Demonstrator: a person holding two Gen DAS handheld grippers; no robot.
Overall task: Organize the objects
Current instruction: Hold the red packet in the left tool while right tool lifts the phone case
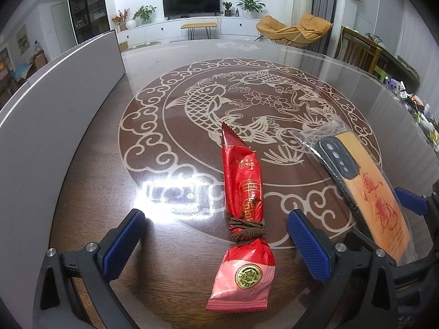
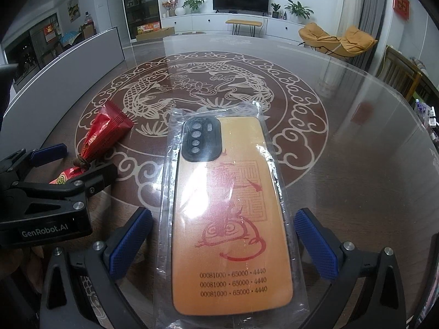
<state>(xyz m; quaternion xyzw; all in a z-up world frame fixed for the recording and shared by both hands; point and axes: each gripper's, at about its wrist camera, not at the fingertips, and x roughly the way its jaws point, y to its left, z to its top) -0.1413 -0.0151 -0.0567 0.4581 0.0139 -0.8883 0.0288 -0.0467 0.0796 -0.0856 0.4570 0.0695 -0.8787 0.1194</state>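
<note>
Left wrist view: my left gripper (image 1: 216,242) gapes around the red packet (image 1: 242,213), my right gripper (image 2: 223,242) around the phone case (image 2: 227,213); neither gripped, sorting remains

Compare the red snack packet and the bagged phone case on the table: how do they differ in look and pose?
The red snack packet is opaque foil, pinched in the middle by a brown cord; the phone case is orange, flat and rigid, inside a clear plastic bag. The packet is narrow and crumpled; the case is broad and smooth. Both lie flat on the glass-topped table, each between open blue pads, neither gripped.
</note>
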